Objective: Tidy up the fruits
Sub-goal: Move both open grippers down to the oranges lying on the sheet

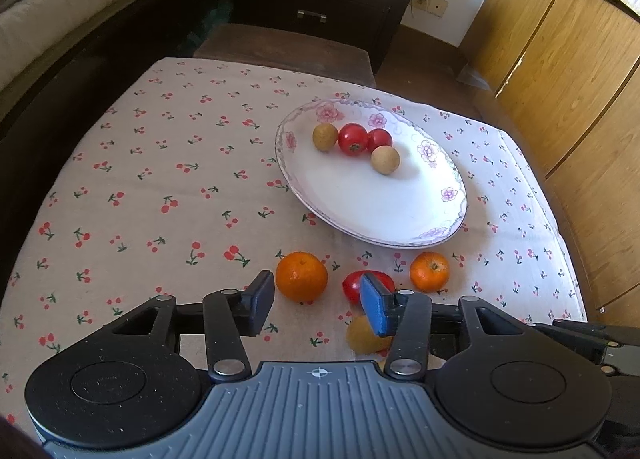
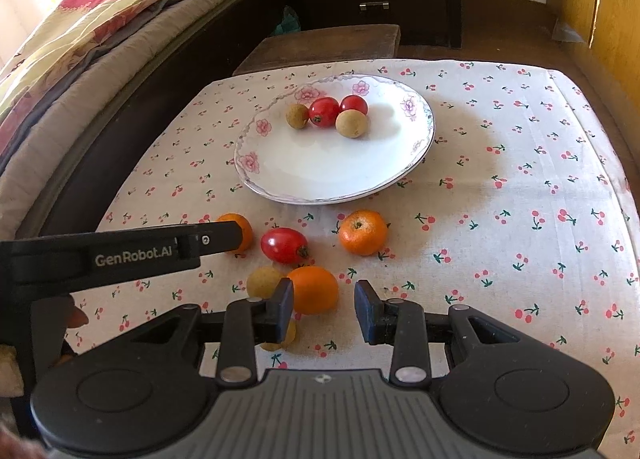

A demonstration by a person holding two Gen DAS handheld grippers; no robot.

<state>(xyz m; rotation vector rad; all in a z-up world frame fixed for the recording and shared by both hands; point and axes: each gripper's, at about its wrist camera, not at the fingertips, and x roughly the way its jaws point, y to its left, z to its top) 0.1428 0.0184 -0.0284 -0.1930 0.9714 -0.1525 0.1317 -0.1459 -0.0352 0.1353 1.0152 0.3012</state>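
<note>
Fruits lie at six o'clock of the plate [image 2: 280, 163]; "GenRobot.AI" marks the left gripper [image 1: 316, 305], parted, empty; right gripper [image 2: 324, 309] parted, empty.

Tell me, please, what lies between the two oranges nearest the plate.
A red tomato lies on the cloth between the half-hidden orange and the fully visible orange; the right wrist view shows it best.

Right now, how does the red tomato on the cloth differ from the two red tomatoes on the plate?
The tomato on the cloth is longer, egg-shaped, and lies on its side beside the oranges. The tomatoes on the plate are rounder, look smaller, and touch each other between two brown fruits. The first is outside the plate; the others are inside. All are glossy red.
</note>
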